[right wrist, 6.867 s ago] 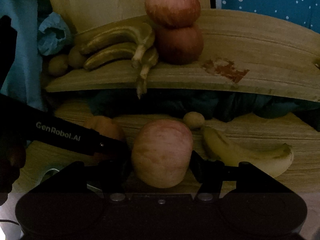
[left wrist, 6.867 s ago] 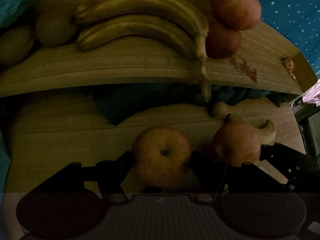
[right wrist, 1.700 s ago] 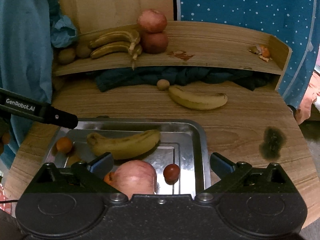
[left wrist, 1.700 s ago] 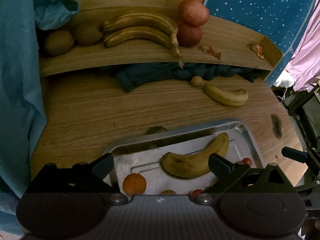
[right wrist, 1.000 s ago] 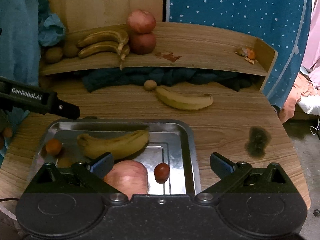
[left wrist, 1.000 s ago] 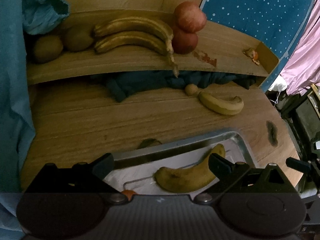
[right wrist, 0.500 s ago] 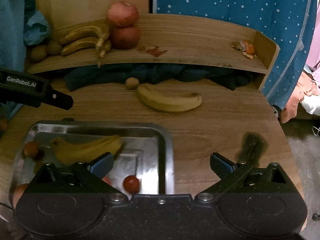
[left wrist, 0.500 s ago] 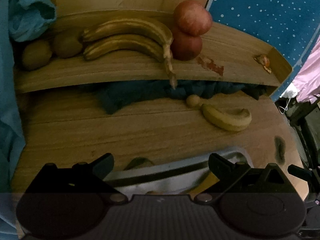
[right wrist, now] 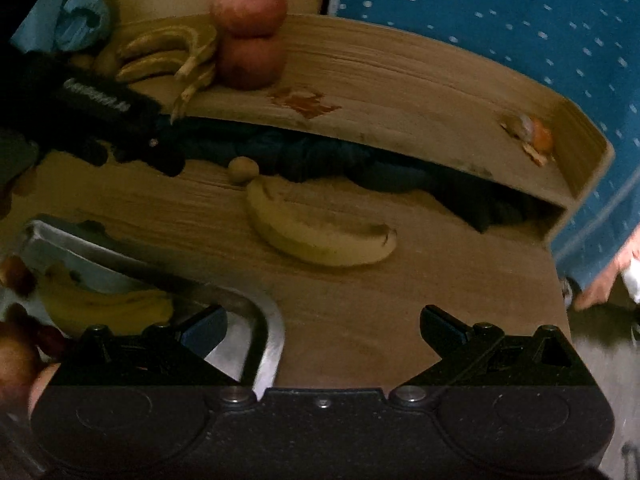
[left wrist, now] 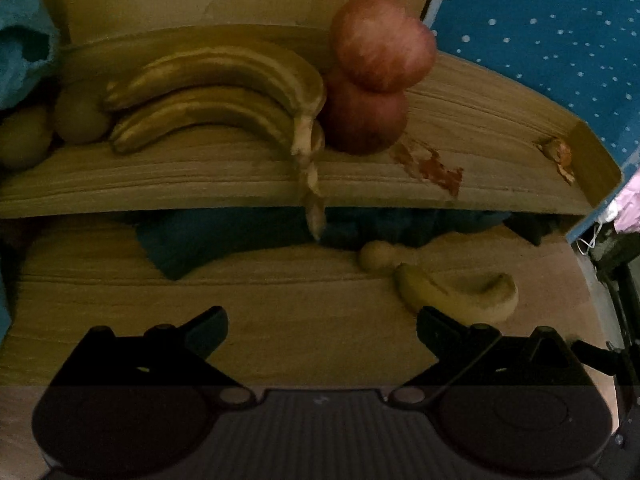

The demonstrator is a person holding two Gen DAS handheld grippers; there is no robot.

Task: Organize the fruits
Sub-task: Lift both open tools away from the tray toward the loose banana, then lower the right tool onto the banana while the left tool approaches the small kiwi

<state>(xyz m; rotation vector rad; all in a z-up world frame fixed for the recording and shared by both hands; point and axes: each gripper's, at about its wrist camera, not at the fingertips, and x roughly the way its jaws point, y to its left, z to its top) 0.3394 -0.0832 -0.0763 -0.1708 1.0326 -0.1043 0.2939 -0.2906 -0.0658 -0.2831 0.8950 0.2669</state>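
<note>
The left gripper (left wrist: 322,322) has its jaws spread wide with nothing between them, above the bare wooden tabletop (left wrist: 304,320). The right gripper (right wrist: 323,322) is likewise wide open and empty; its left finger hangs over the corner of the shiny metal tray (right wrist: 264,320).

Taking the tray as landmark: a yellow banana (right wrist: 100,306) and small red fruits lie inside it. Beyond its far corner, a loose yellow banana (right wrist: 320,240) lies on the table, touching a small round brown fruit (right wrist: 243,170). Further back, on the curved wooden shelf (right wrist: 420,80), sit two stacked red apples (right wrist: 250,32) beside a bunch of bananas (right wrist: 168,54).
</note>
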